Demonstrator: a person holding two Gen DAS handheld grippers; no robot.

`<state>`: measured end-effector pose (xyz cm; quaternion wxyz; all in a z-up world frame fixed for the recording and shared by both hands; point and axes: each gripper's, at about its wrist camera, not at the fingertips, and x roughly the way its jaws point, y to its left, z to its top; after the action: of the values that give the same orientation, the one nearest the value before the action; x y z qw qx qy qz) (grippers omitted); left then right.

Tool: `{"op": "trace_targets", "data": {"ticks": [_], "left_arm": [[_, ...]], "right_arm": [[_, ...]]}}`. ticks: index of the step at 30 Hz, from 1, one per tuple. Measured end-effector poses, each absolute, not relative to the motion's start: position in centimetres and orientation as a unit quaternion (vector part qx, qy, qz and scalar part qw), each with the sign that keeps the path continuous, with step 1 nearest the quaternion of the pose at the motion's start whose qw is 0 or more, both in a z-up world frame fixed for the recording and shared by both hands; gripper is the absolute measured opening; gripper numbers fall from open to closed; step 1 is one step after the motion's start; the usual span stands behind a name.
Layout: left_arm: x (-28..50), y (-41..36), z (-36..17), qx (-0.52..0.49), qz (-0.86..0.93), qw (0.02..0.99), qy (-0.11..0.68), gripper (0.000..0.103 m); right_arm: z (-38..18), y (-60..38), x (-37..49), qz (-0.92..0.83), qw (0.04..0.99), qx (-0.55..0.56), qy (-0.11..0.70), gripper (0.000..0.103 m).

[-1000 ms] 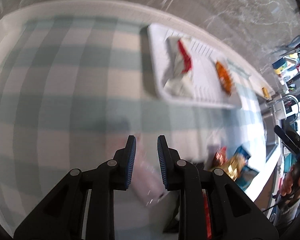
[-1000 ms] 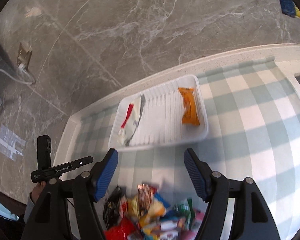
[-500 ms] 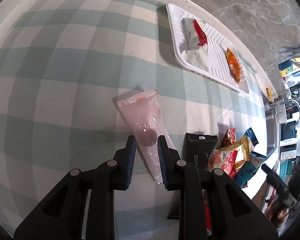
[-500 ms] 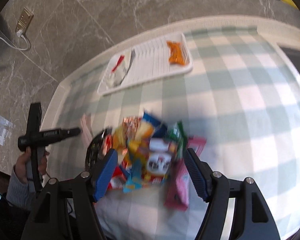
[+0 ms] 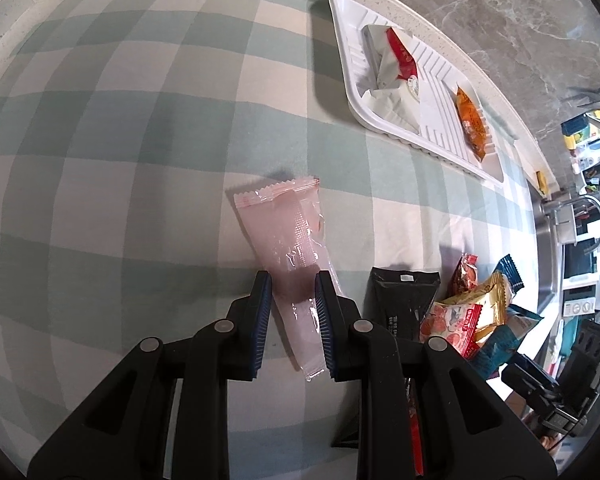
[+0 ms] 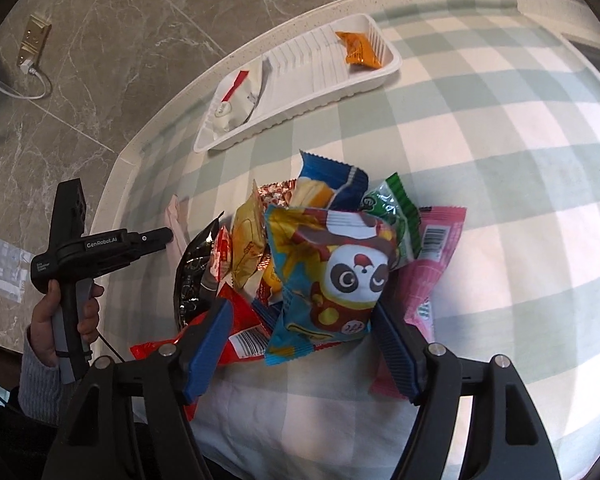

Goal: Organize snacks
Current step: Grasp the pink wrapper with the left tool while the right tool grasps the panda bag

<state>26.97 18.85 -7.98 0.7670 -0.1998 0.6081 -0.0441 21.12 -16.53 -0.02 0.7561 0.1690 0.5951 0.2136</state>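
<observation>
A counter [image 5: 100, 128] covered by a green-and-white checked cloth is seen in both wrist views. In the left wrist view, the left claw [image 5: 291, 280] sits at the lower centre of the frame, its blue-padded jaws nearly closed; a long pale pink translucent snack wrapper [image 5: 288, 232] lies flat on the cloth and is seen in the narrow gap between them, but whether it is pinched cannot be told. A ribbed white plastic tray [image 5: 432, 128] is seen at the upper right, near the counter's edge, with a white-and-red packet [image 5: 392, 68] and a small orange packet [image 5: 470, 120] lying in it. A black packet [image 5: 404, 296] lies just right of the claw, beside a heap of mixed snack packets [image 5: 476, 312].

In the right wrist view, the right claw [image 6: 302, 312] is at the lower centre, its jaws wide and opening. A blue-and-yellow panda-printed snack bag [image 6: 332, 276], atop the heap, is seen between them, untouched by the pads. A pink packet [image 6: 428, 264] lies at the heap's right. The tray is at the upper centre.
</observation>
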Motion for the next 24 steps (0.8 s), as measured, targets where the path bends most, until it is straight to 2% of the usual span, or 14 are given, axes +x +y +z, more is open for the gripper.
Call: {"op": "trace_targets", "data": {"ticks": [9, 11, 13, 24], "left_arm": [[27.9, 17.4, -8.8, -0.209, -0.044, 0.760, 0.614, 0.032], [28.1, 16.9, -8.7, -0.208, -0.051, 0.760, 0.614, 0.044], [28.1, 16.5, -8.7, -0.209, -0.052, 0.761, 0.613, 0.048], [27.7, 13.7, -8.5, -0.123, -0.047, 0.797, 0.590, 0.047]], "right_arm": [[-0.8, -16.5, 21.3, 0.212, 0.746, 0.188, 0.603, 0.076], [-0.8, -16.6, 21.4, 0.212, 0.745, 0.191, 0.603, 0.076], [-0.9, -16.6, 21.4, 0.213, 0.744, 0.193, 0.604, 0.076], [-1.4, -16.9, 21.5, 0.205, 0.740, 0.199, 0.609, 0.076]]}}
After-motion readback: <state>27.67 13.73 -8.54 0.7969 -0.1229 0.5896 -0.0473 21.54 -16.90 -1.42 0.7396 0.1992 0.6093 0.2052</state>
